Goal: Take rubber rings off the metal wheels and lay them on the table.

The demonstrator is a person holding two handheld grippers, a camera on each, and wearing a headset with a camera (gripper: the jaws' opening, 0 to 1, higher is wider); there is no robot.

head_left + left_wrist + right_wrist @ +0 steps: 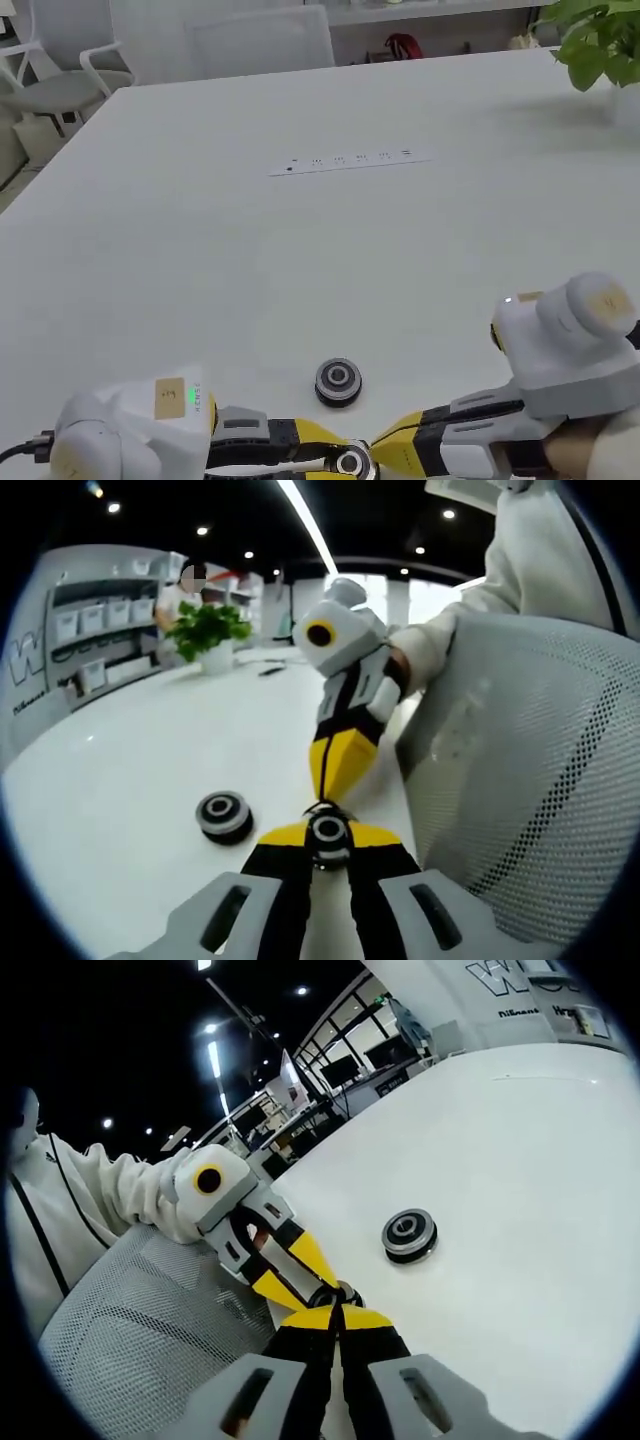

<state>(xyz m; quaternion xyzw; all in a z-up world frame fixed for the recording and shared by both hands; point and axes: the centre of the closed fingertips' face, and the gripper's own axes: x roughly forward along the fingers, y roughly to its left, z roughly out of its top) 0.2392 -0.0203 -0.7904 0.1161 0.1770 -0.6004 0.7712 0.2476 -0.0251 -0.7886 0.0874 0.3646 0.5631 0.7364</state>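
Black rubber ring [338, 399] encircles the flat-lying metal wheel [338, 377].

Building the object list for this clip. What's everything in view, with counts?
table: 1, white, under everything
loose wheel: 1, metal with dark rubber ring, flat on the table just beyond the tools
held wheel: 1, metal with dark ring, between the two tools at the near edge
power strip: 1, white, set in the table's middle
plant: 1, green, far right corner
office chair: at least 1, white, past the far left corner
mesh chair: 1, pale grey, beside the tools
sleeve: 1, white, behind the right tool
left tool: 1, black with yellow tips, shut on the held wheel
right tool: 1, same colours, shut on the held wheel
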